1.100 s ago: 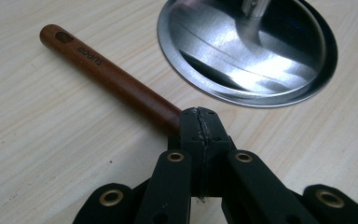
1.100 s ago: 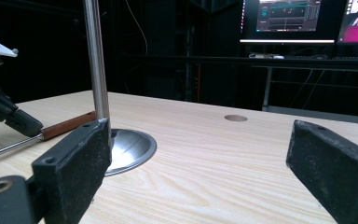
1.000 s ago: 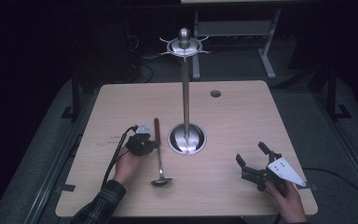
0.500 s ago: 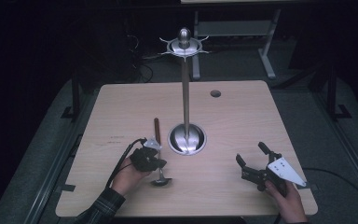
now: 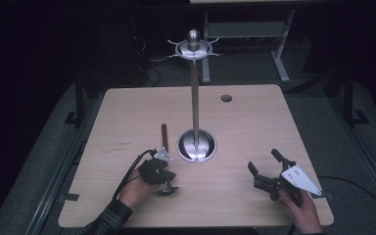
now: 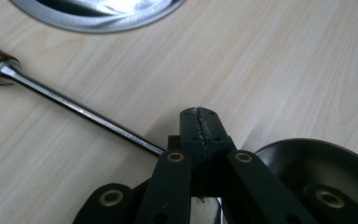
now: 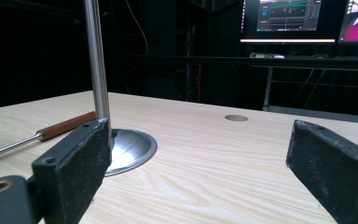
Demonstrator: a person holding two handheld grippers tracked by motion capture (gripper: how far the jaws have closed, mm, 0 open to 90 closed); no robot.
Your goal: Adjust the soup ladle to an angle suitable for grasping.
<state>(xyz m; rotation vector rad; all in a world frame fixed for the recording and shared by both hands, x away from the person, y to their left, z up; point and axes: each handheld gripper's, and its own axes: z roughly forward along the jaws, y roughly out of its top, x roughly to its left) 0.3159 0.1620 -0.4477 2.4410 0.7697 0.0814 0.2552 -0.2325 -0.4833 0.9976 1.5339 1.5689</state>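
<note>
- The ladle (image 5: pixel 165 159) lies flat on the table (image 5: pixel 254 122), left of the middle, with its wooden handle (image 5: pixel 164 133) pointing to the far side and its bowl (image 5: pixel 167 190) at the near end.
- The left tongs (image 5: pixel 162 172) sit right over the ladle's steel shaft, just above the bowl; a hand (image 5: pixel 136 188) in a plaid sleeve holds them from the near left.
- In the left gripper view the left tongs (image 6: pixel 200 125) have their jaws pressed together with no gap — the shaft (image 6: pixel 74 109) runs in under them from the upper left, and the dark bowl (image 6: pixel 317 172) shows at the lower right. Whether the shaft is actually pinched between the jaws I cannot tell; it vanishes behind them.
- The right tongs (image 5: pixel 265 169) rest at the near right of the table, well apart from the ladle, jaws spread wide and holding nothing.
- In the right gripper view the right tongs (image 7: pixel 200 154) frame bare table between their two black pads.
- A tall steel stand (image 5: pixel 195 98) rises from a round base (image 5: pixel 197 146) in the middle of the table, just right of the ladle — its top carries a ring of hooks (image 5: pixel 194 48).
- A small round hole (image 5: pixel 226 98) marks the far right of the table.
</note>
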